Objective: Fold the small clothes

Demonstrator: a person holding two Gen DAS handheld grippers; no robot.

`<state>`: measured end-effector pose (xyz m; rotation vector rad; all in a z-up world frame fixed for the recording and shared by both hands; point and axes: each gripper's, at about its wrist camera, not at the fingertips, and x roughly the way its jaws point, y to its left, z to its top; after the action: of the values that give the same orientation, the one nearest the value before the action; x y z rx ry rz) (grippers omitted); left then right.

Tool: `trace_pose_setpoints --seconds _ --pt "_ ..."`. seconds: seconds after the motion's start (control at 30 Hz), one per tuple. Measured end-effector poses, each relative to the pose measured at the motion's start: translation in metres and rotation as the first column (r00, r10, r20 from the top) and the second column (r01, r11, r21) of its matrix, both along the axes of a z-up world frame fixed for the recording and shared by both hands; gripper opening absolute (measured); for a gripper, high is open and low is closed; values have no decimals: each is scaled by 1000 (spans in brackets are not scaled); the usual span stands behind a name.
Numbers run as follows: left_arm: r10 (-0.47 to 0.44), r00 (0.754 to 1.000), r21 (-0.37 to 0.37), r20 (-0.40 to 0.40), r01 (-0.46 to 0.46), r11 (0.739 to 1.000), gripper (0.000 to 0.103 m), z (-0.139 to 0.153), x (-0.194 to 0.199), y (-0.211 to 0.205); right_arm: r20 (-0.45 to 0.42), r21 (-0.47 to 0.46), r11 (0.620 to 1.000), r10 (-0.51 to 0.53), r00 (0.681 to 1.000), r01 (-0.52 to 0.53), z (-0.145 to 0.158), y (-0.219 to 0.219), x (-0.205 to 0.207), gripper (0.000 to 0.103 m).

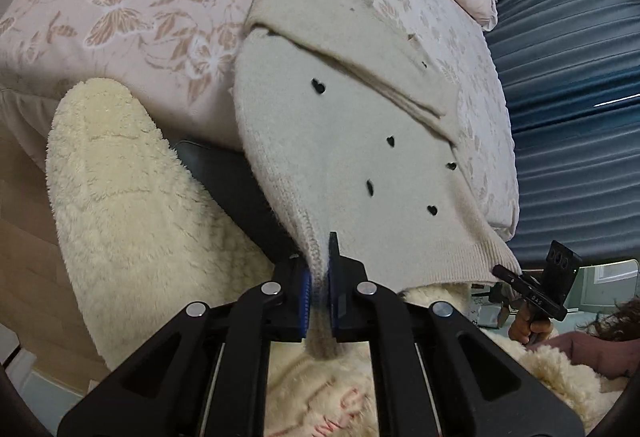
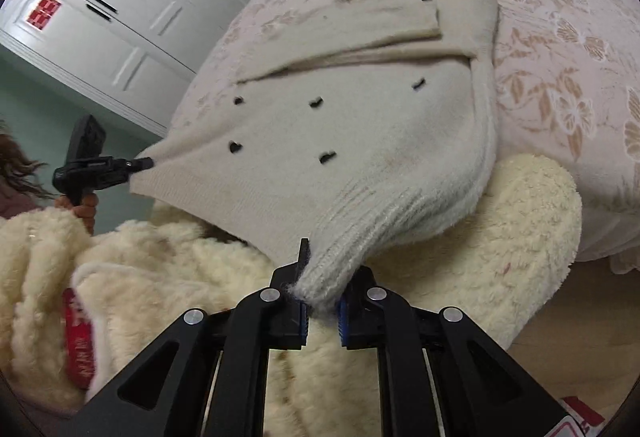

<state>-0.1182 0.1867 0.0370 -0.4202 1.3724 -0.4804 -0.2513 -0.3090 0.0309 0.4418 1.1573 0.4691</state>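
Sweater [image 1: 352, 157]: sleeves are folded across; hem corners are clamped by left gripper [image 1: 319, 297] and right gripper [image 2: 322, 303]; bottom fold judged outstanding.

Both views are lit by soft, even indoor light; no hard glare is seen. Faint shadow is cast under the raised cream sweater [image 1: 360, 157] and beneath the folded sleeve [image 2: 340, 37]. Strong fisheye distortion is shown: the bedspread [image 1: 140, 17] is bowed into a dome and the wardrobe doors [image 2: 120, 9] are curved. Dark vignetting is seen in the corners. Slight blur is noticed on the fleece garment [image 2: 80, 317] at the lower left edge.
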Motion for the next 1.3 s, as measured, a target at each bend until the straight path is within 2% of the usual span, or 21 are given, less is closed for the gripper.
trace_pose_setpoints --seconds 0.1,0.2,0.23,0.27,0.3,0.37,0.43,0.47,0.5,0.6,0.63,0.7,0.77,0.9,1.0,1.03,1.07,1.1,1.13,1.2,1.3 --pt "30 991 -26 131 -27 999 6 38 30 -8 148 71 995 -79 986 69 33 -15 23 12" --pt "64 959 -4 274 -66 998 10 48 94 -25 256 167 964 -245 935 206 38 -46 81 15" --pt "86 950 -3 301 -89 996 12 41 119 -31 263 178 947 -308 914 268 30 -56 105 17" --pt "116 946 2 303 -122 993 14 30 140 -34 244 180 918 -390 888 353 17 -69 125 28" --pt "126 947 21 295 -138 990 22 15 164 -39 202 185 877 -475 856 443 -1 -81 144 37" --pt "152 946 84 288 -183 980 33 -16 193 -47 125 85 781 -625 771 619 -30 -94 165 41" --pt "166 948 191 271 -222 956 42 -40 208 -47 133 53 741 -670 731 669 -43 -91 168 41" --pt "181 948 180 260 -232 956 46 -47 210 -43 148 29 732 -676 722 680 -46 -85 166 47" --pt "186 951 152 246 -227 962 59 -52 209 -39 173 9 733 -671 721 680 -48 -79 164 57" --pt "188 939 106 289 -227 968 86 -54 202 -36 222 -58 749 -635 740 660 -54 -69 165 66" --pt "165 936 120 311 -211 970 92 -56 204 -41 222 -90 759 -616 756 645 -58 -65 173 65" --pt "85 941 156 328 -143 977 92 -63 213 -54 208 -140 774 -587 782 618 -65 -62 189 68" --pt "37 946 175 321 -98 980 92 -74 226 -66 202 -177 777 -571 795 604 -72 -60 207 71" --pt "13 973 131 233 -45 990 92 -105 248 -81 183 -278 765 -551 814 580 -91 -57 239 73" --pt "6 976 158 217 -41 987 89 -116 252 -89 159 -338 766 -526 835 547 -106 -49 251 71" --pt "-14 976 186 217 -27 982 73 -117 252 -92 168 -366 760 -513 842 537 -108 -46 252 67" --pt "-42 977 221 211 -6 975 61 -119 252 -94 182 -398 752 -496 849 525 -109 -42 252 47" --pt "-55 974 257 221 -4 966 45 -117 251 -95 192 -426 745 -479 857 512 -108 -37 251 21" --pt "-60 971 253 233 -1 967 29 -113 248 -94 188 -440 746 -469 863 501 -107 -35 250 14" --pt "-58 968 234 245 -1 972 9 -105 240 -89 200 -400 763 -468 861 507 -100 -32 240 9" --pt "-27 952 185 306 -32 982 7 -83 220 -80 240 -331 787 -464 853 521 -80 -23 215 8"
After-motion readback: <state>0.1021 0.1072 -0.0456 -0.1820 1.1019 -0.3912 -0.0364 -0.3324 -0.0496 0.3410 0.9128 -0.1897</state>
